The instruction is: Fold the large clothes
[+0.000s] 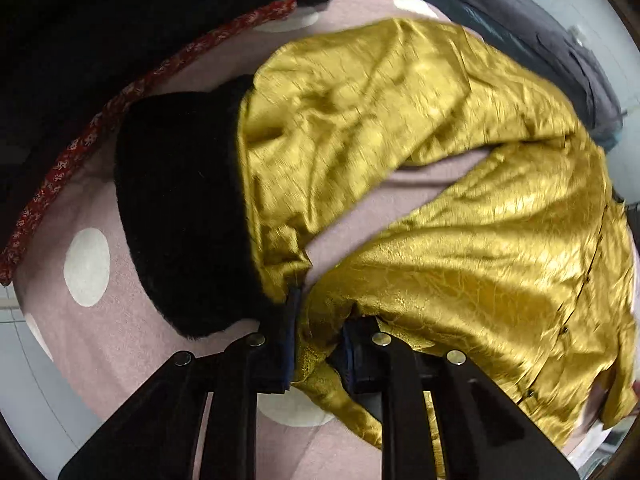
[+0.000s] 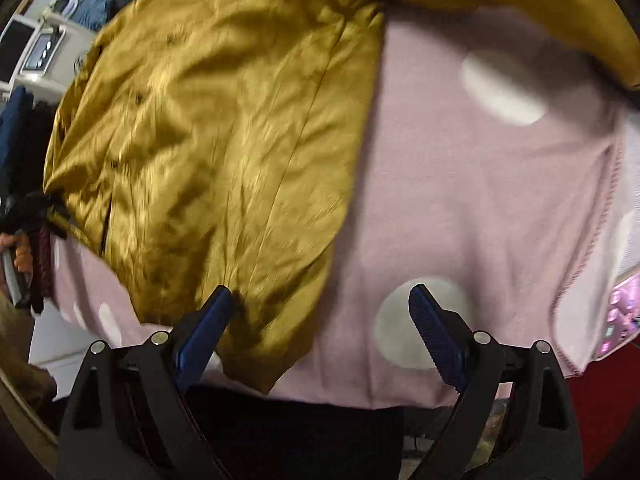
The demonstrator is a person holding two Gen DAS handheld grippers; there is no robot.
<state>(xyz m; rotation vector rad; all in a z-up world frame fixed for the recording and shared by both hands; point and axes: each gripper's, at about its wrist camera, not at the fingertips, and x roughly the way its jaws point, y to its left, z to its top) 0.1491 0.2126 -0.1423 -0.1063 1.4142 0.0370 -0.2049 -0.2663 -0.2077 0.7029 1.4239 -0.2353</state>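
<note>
Beyond your claws, the work surface wears a pink cover (image 2: 480,200) with white dots. Far ahead of your left claw: a heap of dark grey and blue cloth (image 1: 540,32), then pale floor (image 1: 592,8). Up and left of your right claw: white appliances with a small display (image 2: 40,52). To its lower right: red flooring (image 2: 600,400).

Pink blanket (image 2: 460,200) with white dots, spread flat. Grey garment (image 1: 552,40) heaped beyond it. Red patterned strip (image 1: 80,148) along one edge.
</note>
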